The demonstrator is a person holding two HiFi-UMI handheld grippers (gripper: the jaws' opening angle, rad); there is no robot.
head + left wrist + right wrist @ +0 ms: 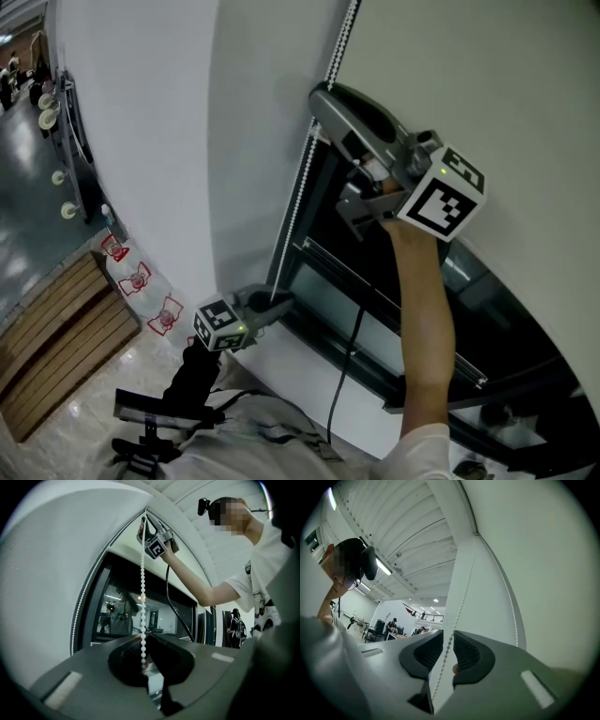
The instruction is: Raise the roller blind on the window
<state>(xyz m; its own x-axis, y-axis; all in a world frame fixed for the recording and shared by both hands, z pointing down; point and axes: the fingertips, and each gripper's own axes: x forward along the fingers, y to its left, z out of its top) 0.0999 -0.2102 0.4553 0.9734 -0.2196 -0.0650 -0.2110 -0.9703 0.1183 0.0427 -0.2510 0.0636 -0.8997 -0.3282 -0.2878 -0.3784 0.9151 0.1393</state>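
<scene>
Wall [141, 122] flanks bead chain [302, 178]; window frame [319, 262] behind

Soft, even indoor light fills the head view. The white wall [159, 122] shades to pale grey toward the window, and the window glass [380, 323] is dark with faint reflections. Straight edges bow near the frame's borders. Both gripper views are round fisheye pictures with black corners. In the left gripper view the left gripper [145, 637] looks dark and soft close to the lens, while the bead chain [142, 588] is crisp. In the right gripper view the ceiling lamps [384, 566] glare, and the right gripper [448, 633] is blurred.
</scene>
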